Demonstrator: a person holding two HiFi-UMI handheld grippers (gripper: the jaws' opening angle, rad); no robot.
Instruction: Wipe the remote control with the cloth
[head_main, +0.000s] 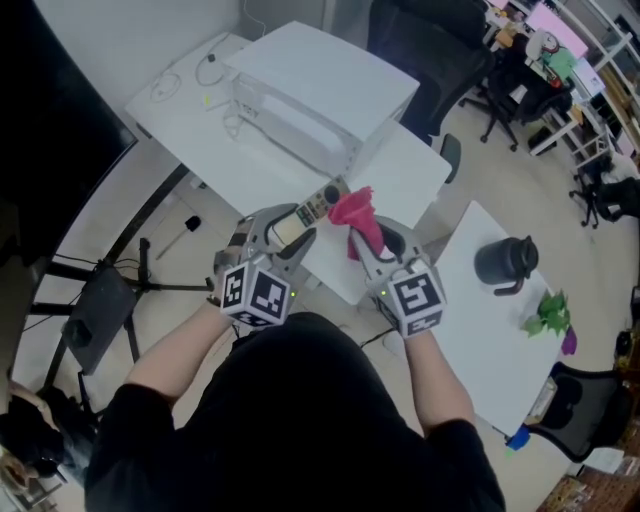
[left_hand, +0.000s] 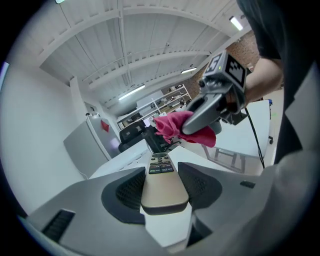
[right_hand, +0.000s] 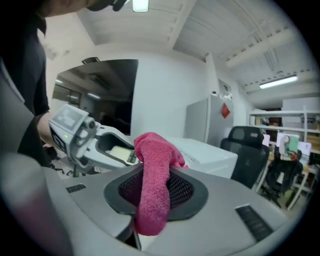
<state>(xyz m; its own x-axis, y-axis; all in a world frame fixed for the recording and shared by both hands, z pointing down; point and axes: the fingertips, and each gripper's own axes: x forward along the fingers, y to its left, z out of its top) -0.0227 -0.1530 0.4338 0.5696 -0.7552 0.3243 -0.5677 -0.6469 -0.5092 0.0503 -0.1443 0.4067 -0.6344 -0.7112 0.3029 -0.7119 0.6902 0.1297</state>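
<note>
A white table (head_main: 400, 175) runs from the upper left to the middle of the head view, bearing a large white lidded box (head_main: 320, 85) with thin cables (head_main: 210, 70) lying near its upper-left end. At the top edge stands a black office chair (head_main: 425, 40). At right, a second white table (head_main: 480, 340) carries a black jug (head_main: 505, 262) and, near its right edge, a green leafy sprig (head_main: 545, 312). At left, a black stand (head_main: 150, 275) rests on the pale floor. At the left gripper view's left stands a white cabinet (left_hand: 90, 145) with a red sticker.
</note>
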